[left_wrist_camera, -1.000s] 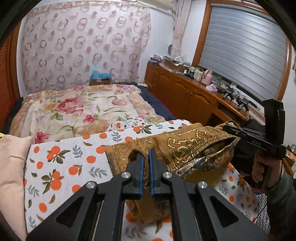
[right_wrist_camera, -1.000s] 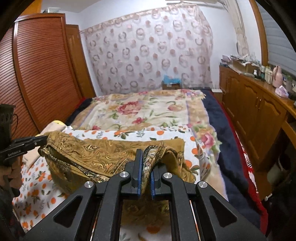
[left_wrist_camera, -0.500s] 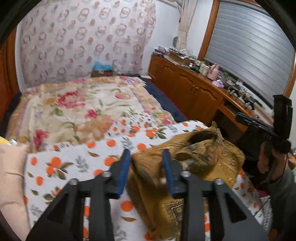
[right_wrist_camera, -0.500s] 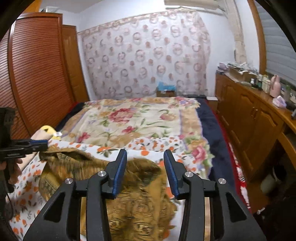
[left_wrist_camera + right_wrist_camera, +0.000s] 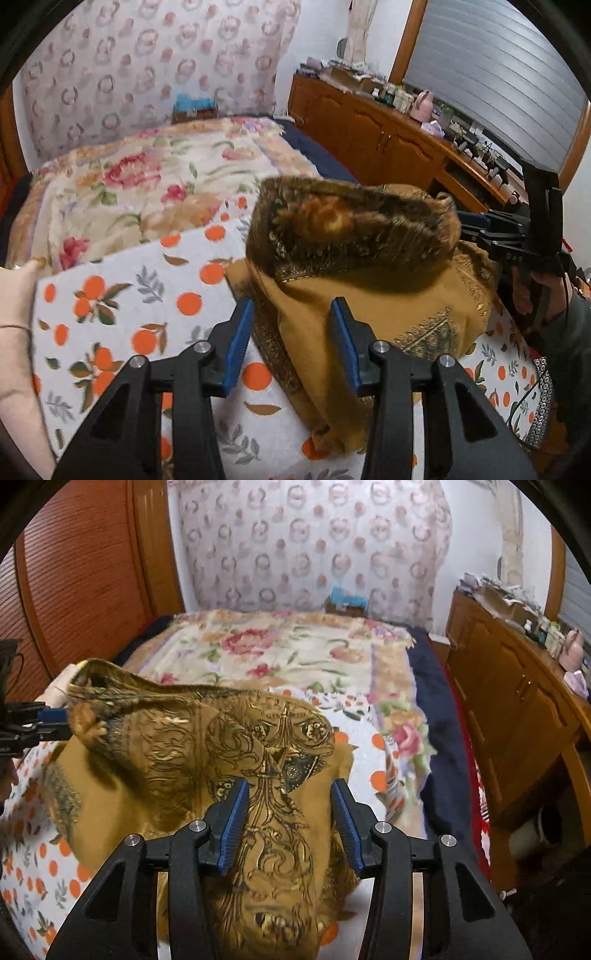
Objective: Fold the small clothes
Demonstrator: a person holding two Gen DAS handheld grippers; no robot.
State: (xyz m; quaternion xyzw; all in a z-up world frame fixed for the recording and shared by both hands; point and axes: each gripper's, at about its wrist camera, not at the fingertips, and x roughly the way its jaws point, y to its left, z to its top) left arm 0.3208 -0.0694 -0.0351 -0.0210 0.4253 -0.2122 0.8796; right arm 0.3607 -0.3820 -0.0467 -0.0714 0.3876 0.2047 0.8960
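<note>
Both tongs have let go of the cloth. One second earlier each pair was pinched shut on a bunched edge of the brown gold-patterned garment (image 5: 369, 258), holding it stretched between them above the bed; half a second earlier the jaws were already parting. Now the left tongs (image 5: 293, 343) stand wide open and hold nothing, the blue pads (image 5: 236, 343) spread to either side of the garment's near edge, which lies between and ahead of them. The right tongs (image 5: 291, 823) are likewise wide open and empty, with the patterned cloth (image 5: 258, 775) passing under and between the jaws. In the left wrist view the right tongs also appear to the right, beyond the far fold.

The garment rests on the orange-print sheet (image 5: 129, 295), directly ahead of both tongs. A raised, puffed flap of it (image 5: 351, 225) stands above a flatter ochre layer, so it appears only loosely doubled over, not pressed flat. The floral quilt (image 5: 140, 184) lies farther ahead.

Reading: one fold has probably just been laid and released. The heap looks uneven; a further fold or some smoothing is likely needed, which would call for a fresh grip on an edge.
</note>
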